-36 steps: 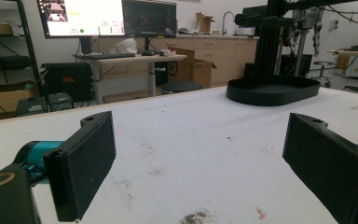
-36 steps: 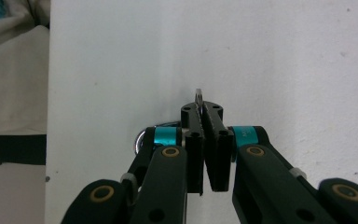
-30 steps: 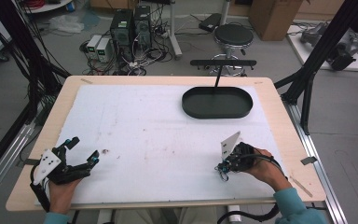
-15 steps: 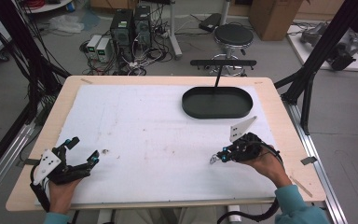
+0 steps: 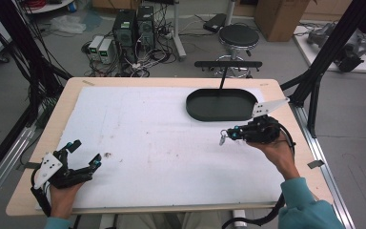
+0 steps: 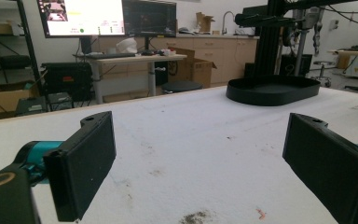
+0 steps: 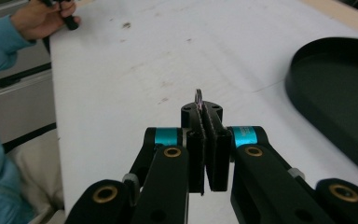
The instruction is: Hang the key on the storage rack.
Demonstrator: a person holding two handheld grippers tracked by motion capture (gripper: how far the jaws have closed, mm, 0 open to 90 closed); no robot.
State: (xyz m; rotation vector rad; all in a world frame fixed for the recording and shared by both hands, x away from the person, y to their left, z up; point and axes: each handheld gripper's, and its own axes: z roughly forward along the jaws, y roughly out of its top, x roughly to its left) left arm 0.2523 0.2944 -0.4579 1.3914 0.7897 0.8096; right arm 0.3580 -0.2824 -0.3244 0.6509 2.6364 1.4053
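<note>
Left gripper (image 5: 83,153) low at the near left corner of the white table cover (image 5: 162,143), gripped by the left hand (image 5: 62,195), jaws spread wide with bare cover between them; same spread in the left gripper view, pads (image 6: 84,163) far apart, a small dark smudge (image 6: 193,217) on the cover just ahead. Right gripper (image 5: 225,136) raised over the right side of the table, held by the right hand (image 5: 279,148), grey three-cornered plate on top, jaws pressed together on a small thin metallic ring-like item (image 7: 198,99) poking out past the tips; too small to identify. Black oval tray (image 5: 221,105) toward the far right of the table, just beyond the right gripper, apart from it, nothing visible inside; also seen at the right edge of the right gripper view (image 7: 340,93). Teal sleeve (image 5: 310,205) at the near right. Stool (image 5: 238,36) and computer towers (image 5: 133,26) on the floor beyond the table.
</note>
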